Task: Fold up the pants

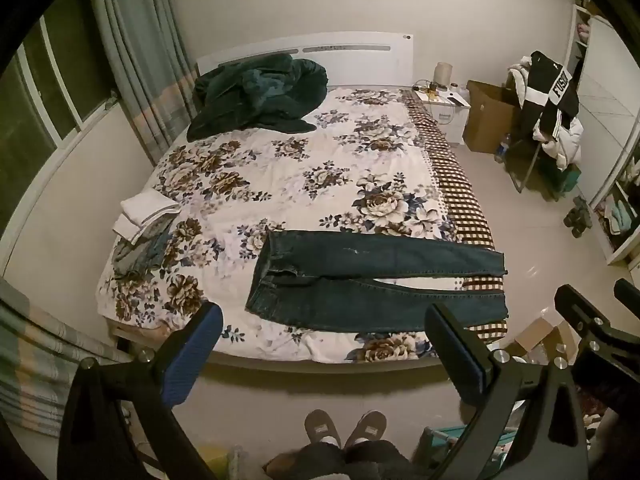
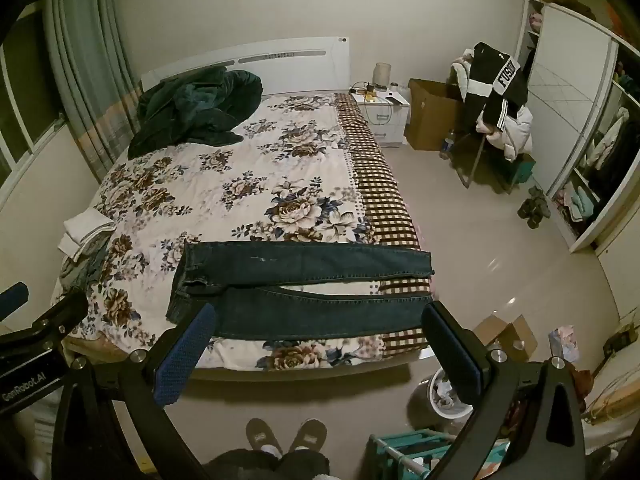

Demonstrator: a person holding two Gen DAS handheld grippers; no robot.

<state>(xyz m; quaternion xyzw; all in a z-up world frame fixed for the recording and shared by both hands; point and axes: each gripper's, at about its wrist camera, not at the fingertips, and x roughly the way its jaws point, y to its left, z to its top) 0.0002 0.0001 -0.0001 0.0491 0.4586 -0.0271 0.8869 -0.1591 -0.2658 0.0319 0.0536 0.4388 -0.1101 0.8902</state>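
Note:
Dark blue jeans (image 1: 372, 276) lie flat across the foot of the bed (image 1: 280, 168), waistband to the left, both legs stretched right and slightly apart. They also show in the right wrist view (image 2: 304, 288). My left gripper (image 1: 324, 320) is open and empty, held high above the bed's near edge. My right gripper (image 2: 320, 320) is open and empty, also held above the near edge, over the nearer leg. The right gripper's body (image 1: 592, 320) shows at the right of the left wrist view.
A floral quilt covers the bed. A dark green blanket (image 1: 256, 96) is heaped near the headboard. Folded white and grey clothes (image 1: 140, 228) sit at the left edge. A nightstand (image 2: 384, 112), cardboard box (image 2: 432, 120), clothes-laden chair (image 2: 496, 112) and wardrobe (image 2: 592, 140) stand right. A bin (image 2: 444, 396) is on the floor.

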